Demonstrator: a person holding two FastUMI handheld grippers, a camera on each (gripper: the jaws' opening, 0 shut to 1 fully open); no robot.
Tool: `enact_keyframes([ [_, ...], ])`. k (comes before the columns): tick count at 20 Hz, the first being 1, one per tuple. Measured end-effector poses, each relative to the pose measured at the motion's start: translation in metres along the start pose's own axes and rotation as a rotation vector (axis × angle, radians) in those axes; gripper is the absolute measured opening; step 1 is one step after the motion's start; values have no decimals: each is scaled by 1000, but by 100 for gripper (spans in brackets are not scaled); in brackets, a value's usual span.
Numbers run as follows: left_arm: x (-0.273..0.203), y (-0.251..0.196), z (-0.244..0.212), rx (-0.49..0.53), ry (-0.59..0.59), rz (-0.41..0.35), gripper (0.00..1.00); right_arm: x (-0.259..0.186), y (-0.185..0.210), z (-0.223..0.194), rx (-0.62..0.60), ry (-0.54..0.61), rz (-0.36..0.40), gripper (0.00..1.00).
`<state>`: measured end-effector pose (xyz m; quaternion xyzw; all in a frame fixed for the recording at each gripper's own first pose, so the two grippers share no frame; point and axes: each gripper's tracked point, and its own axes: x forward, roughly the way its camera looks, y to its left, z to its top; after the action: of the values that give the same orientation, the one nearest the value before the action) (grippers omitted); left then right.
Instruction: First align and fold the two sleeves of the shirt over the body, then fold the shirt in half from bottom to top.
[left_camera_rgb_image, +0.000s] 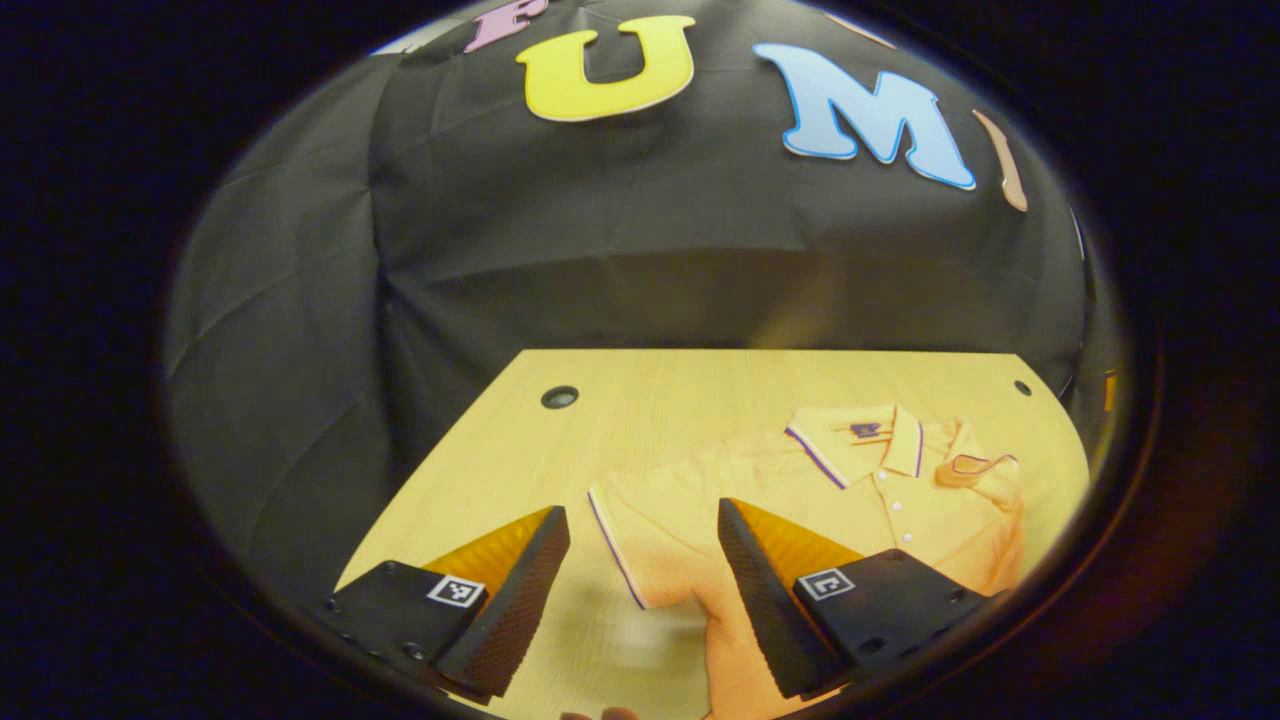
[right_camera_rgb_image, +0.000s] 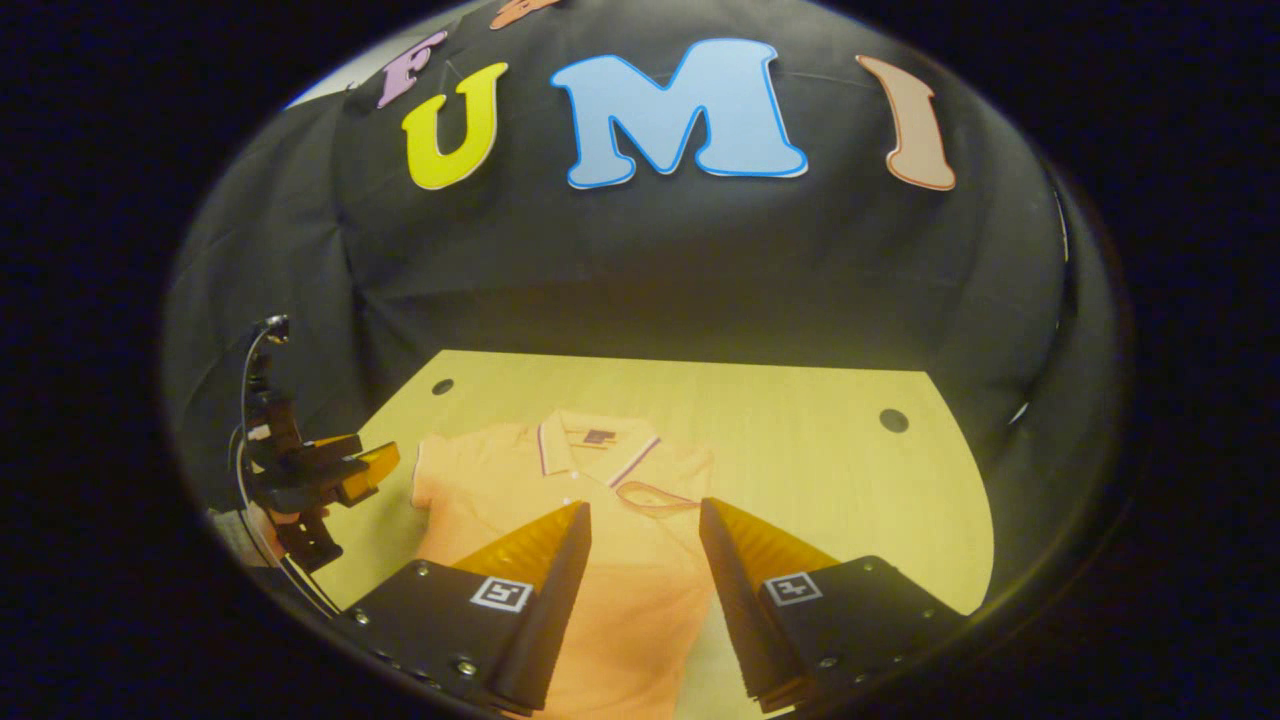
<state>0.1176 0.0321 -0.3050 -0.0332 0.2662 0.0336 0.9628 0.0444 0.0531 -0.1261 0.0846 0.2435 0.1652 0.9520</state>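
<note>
**Both grippers hover open over an orange polo shirt**

In the left gripper view, the left gripper (left_camera_rgb_image: 640, 560) hangs above the wooden table (left_camera_rgb_image: 650, 400), jaws spread wide and holding nothing. The shirt's flat sleeve (left_camera_rgb_image: 640, 530) lies between its fingers. The orange polo shirt (left_camera_rgb_image: 880, 500) lies collar-up toward the booth wall, its other sleeve (left_camera_rgb_image: 985, 475) folded onto the body.

In the right gripper view, the left gripper (right_camera_rgb_image: 365, 470) appears at far left, held by a hand (right_camera_rgb_image: 290, 520). The right gripper (right_camera_rgb_image: 645, 540) is poised over the shirt's body, jaws apart and empty.
</note>
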Motion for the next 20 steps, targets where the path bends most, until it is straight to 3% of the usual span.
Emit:
enact_keyframes([
  [10,59,-6,-71,-42,164,10,99,-33,-35,-30,51,52,-127,70],
  [18,65,-10,-85,-78,203,17,98,-46,-49,-41,75,67,-166,72],
  [19,64,-15,-82,-83,201,11,97,-47,-50,-41,79,65,-169,73],
  [20,66,-15,-85,-77,208,7,85,-46,-50,-42,82,65,-170,73],
])
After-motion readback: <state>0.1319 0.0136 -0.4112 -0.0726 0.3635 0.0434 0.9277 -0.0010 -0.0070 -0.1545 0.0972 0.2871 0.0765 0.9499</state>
